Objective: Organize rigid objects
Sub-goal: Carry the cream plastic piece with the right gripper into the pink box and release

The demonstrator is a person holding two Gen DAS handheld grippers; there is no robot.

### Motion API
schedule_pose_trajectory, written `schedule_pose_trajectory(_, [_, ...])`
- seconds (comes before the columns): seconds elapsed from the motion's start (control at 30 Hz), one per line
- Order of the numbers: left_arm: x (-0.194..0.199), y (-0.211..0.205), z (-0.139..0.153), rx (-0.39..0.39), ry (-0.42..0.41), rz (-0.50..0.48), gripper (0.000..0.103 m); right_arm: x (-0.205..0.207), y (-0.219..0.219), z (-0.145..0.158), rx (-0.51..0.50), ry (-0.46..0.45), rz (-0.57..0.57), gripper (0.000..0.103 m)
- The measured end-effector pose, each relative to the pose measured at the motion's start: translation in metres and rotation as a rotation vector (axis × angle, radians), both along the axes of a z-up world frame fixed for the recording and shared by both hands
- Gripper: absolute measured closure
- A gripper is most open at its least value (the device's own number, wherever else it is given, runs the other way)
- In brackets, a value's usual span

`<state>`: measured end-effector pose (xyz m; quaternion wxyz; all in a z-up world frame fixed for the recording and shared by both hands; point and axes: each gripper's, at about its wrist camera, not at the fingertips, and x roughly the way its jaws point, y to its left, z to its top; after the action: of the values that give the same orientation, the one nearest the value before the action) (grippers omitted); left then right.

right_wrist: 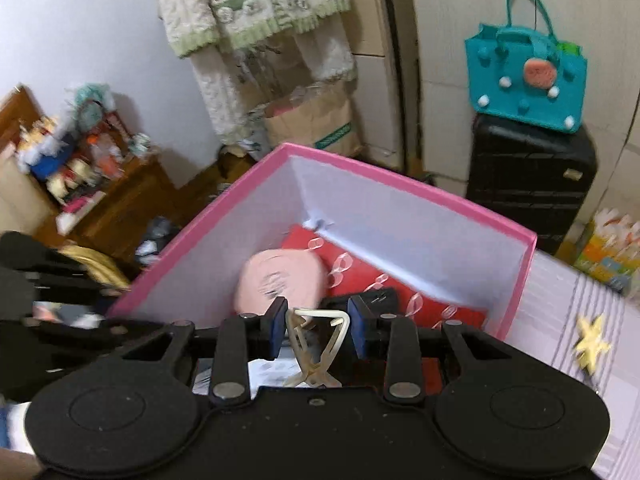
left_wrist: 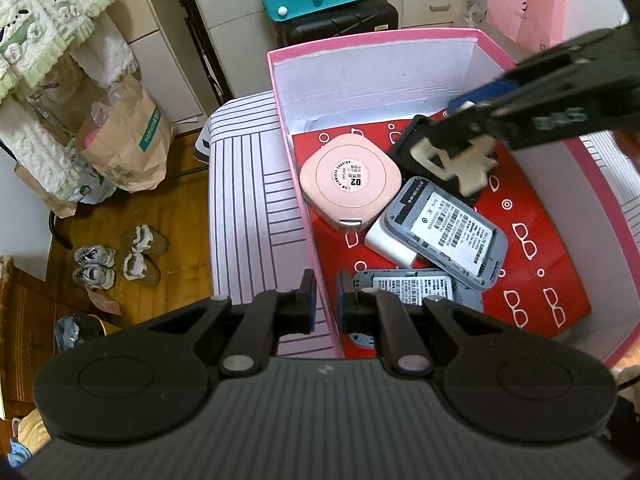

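A pink box (left_wrist: 288,128) with a red patterned lining holds a round pink case (left_wrist: 350,178), a black case (left_wrist: 416,140), a white charger (left_wrist: 386,238) and two grey router shells (left_wrist: 448,228). My left gripper (left_wrist: 325,300) is shut on the box's left wall. My right gripper (right_wrist: 318,322) hangs over the box, its jaws apart, with a cream hair clip (right_wrist: 316,344) between them; whether the pads touch it I cannot tell. The clip also shows in the left wrist view (left_wrist: 460,160) above the black case.
The box (right_wrist: 400,188) stands on a striped pink-white cover (left_wrist: 248,208). A yellow star clip (right_wrist: 592,340) lies on the cover right of the box. A black suitcase (right_wrist: 528,176) with a teal bag (right_wrist: 528,80) stands behind. Paper bags (left_wrist: 128,144) and shoes (left_wrist: 116,260) are on the wooden floor.
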<state>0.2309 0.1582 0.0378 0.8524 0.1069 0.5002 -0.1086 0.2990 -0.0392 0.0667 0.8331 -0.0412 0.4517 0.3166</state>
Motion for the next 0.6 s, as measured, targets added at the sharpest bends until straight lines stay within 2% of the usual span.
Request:
schedule_pose_trajectory(0.03, [0.000,0.000,0.000,-0.001,0.000,0.000,0.094,0.002,0.002,-0.002,-0.022,-0.015,-0.005,0.065])
schedule_pose_trajectory(0.17, [0.001,0.002,0.000,-0.011,0.004,0.004,0.094,0.012,0.001,-0.013,-0.017,0.044,-0.017,0.065])
schedule_pose_trajectory(0.3, [0.002,0.001,0.000,-0.008,0.005,0.008,0.094,0.006,0.001,-0.012,-0.099,-0.043,-0.020,0.064])
schedule_pose_trajectory(0.33, [0.002,0.001,-0.001,-0.008,0.005,0.010,0.094,0.004,-0.001,-0.009,-0.096,-0.056,-0.021,0.062])
schedule_pose_trajectory(0.4, [0.002,0.001,-0.001,-0.008,0.007,0.017,0.094,-0.001,-0.009,0.001,-0.073,-0.078,-0.038,0.050])
schedule_pose_trajectory(0.6, [0.003,0.001,-0.003,-0.006,0.016,0.025,0.094,-0.030,-0.048,0.035,0.024,-0.116,-0.063,0.047])
